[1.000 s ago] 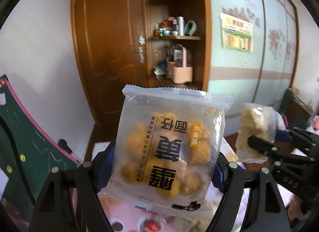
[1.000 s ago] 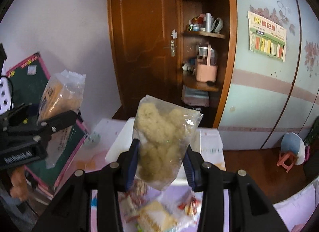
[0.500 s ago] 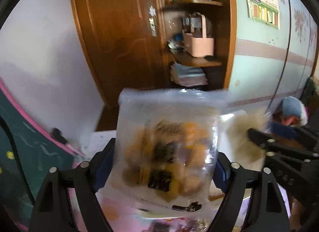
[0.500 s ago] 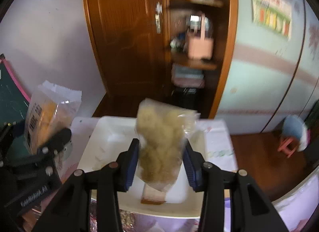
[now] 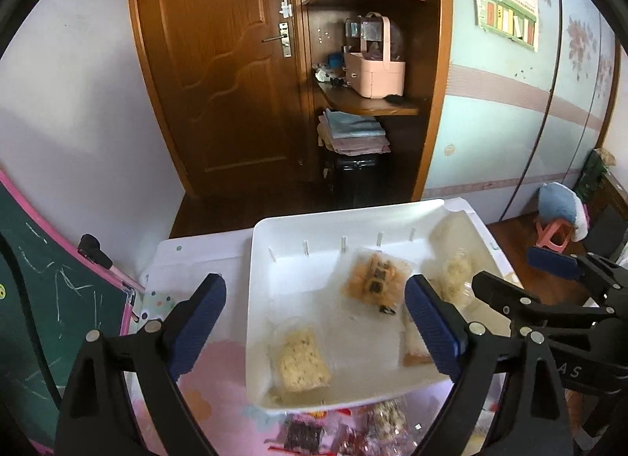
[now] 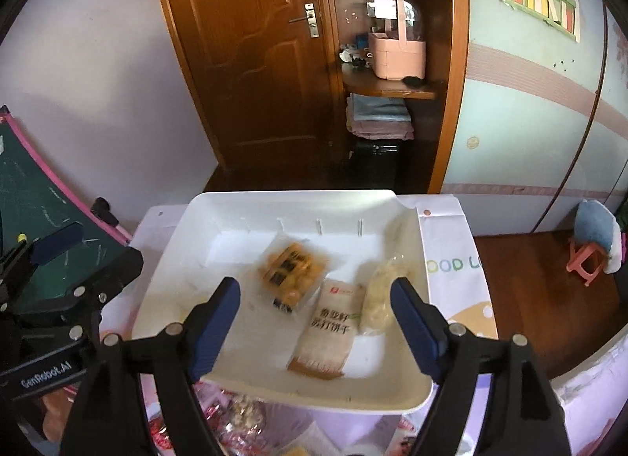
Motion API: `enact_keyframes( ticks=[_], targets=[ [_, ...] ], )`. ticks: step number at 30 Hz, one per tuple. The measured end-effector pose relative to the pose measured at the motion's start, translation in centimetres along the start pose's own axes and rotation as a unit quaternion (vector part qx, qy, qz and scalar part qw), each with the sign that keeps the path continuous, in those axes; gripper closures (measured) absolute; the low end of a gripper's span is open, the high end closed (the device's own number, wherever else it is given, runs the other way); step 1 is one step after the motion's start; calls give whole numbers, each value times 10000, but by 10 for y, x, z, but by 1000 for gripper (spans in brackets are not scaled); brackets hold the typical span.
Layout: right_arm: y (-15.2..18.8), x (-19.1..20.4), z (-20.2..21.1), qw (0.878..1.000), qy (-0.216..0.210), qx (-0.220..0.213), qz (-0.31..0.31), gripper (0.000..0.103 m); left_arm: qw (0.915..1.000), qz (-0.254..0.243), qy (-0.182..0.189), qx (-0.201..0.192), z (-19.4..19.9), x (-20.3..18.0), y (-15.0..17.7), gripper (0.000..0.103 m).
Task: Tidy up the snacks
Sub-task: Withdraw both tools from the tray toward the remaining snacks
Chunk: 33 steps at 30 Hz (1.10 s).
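Note:
A white tray [image 5: 298, 228] [image 6: 188, 271] sits on the table. In it lie an orange snack packet with dark print [image 5: 375, 279] [image 6: 292, 271], a pale puffed snack packet [image 5: 455, 275] [image 6: 378, 295], a cracker packet [image 6: 327, 334] and a pale rice-cake packet [image 5: 302, 362]. My left gripper [image 5: 314, 322] is open and empty above the tray's near edge. My right gripper [image 6: 316, 322] is open and empty above the tray, over the cracker packet. Each gripper also shows in the other's view, the right [image 5: 549, 283] and the left [image 6: 59, 259].
More wrapped snacks [image 5: 345, 428] [image 6: 235, 416] lie on the pink tablecloth in front of the tray. A green chalkboard [image 5: 35, 299] leans at the left. A wooden door [image 5: 219, 63] and shelves [image 5: 369, 103] stand behind the table. A small stool [image 6: 588, 256] is at the right.
Both grippers tilted down over the tray and opened. The orange packet left the left gripper and the pale puffed packet left the right; both now lie in the tray.

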State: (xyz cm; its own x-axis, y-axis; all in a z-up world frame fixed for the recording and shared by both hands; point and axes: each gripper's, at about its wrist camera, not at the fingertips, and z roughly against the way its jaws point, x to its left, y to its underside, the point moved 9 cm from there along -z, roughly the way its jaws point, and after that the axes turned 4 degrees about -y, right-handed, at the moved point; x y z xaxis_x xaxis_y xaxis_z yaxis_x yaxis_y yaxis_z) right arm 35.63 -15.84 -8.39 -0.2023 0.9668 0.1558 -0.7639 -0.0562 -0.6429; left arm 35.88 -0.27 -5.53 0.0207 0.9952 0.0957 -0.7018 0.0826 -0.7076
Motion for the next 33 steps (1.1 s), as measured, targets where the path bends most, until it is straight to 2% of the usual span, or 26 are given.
enact_keyframes(
  ticks=[5,12,18,22,28,31,33],
  targets=[
    [8,17,40,9995,-214,-191,91,24,9998,92,159,-62,40,5,4,11],
    [30,39,106,9980,-520,-343,110,24,9981,42,386,-477,121,10,21,5],
    [54,45,160,9970,-305,-620,359,24,9960,-32,517,-731,186,14,46,2],
    [69,38,189,9956,78,-841,416,24,9947,-38,483,-906,216,20,70,3],
    [88,24,220,9926,452,-1052,413,24,9945,74,701,-781,235,27,103,3],
    [97,17,230,9900,776,-1090,452,24,9943,74,639,-850,242,32,113,3],
    [103,14,236,9894,796,-1124,452,24,9944,52,612,-865,244,34,119,3]
  ],
)
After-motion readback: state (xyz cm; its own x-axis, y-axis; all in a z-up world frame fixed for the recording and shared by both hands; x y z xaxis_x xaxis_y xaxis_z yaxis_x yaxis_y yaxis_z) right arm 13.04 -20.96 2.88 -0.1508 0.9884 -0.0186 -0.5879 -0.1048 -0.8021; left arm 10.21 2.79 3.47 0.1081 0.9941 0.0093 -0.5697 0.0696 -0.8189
